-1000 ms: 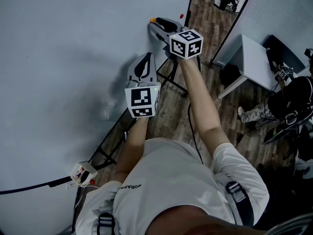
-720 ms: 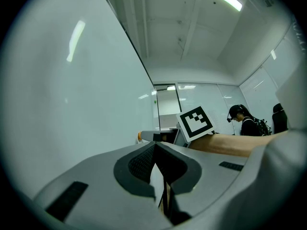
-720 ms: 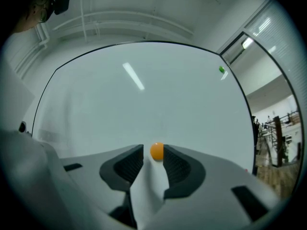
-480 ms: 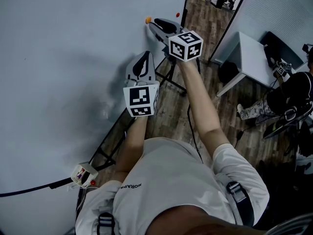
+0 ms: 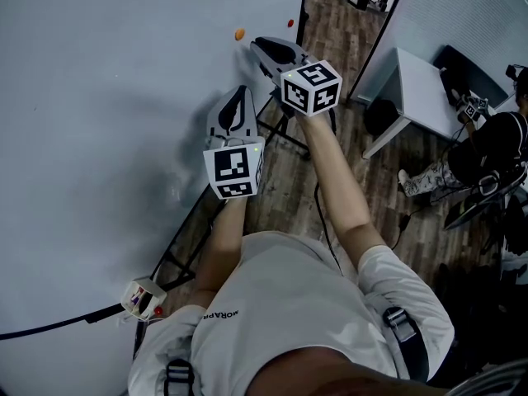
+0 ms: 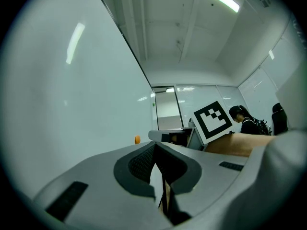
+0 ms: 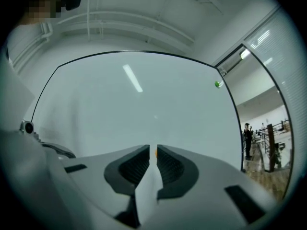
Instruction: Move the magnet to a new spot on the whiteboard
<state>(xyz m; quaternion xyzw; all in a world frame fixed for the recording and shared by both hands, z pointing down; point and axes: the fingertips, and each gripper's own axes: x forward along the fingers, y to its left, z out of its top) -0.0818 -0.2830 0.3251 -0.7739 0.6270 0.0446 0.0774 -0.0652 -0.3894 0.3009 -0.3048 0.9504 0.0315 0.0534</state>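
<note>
A small orange magnet (image 5: pixel 239 34) sticks to the whiteboard (image 5: pixel 99 97) near its right edge. My right gripper (image 5: pixel 254 43) points at it from a short way off, not touching it. Its jaws have just been closing and stand a narrow slit apart with nothing between them. In the right gripper view the magnet (image 7: pixel 156 153) peeks through that slit of the right gripper (image 7: pixel 156 150). My left gripper (image 5: pixel 239 91) hangs lower along the board, shut and empty. In the left gripper view the magnet (image 6: pixel 137 139) shows on the board beyond the left gripper (image 6: pixel 156 147).
A red magnet (image 5: pixel 289 23) and a green magnet (image 7: pixel 218 84) sit by the board's right edge. The board's black stand legs (image 5: pixel 285 130) cross the wooden floor. A grey table (image 5: pixel 421 97) and a seated person (image 5: pixel 487 163) are at the right. A small box (image 5: pixel 142 295) hangs below.
The right gripper has let go of the orange magnet and drawn back from it, so a gap now shows between them. The left gripper has stayed where it was.
</note>
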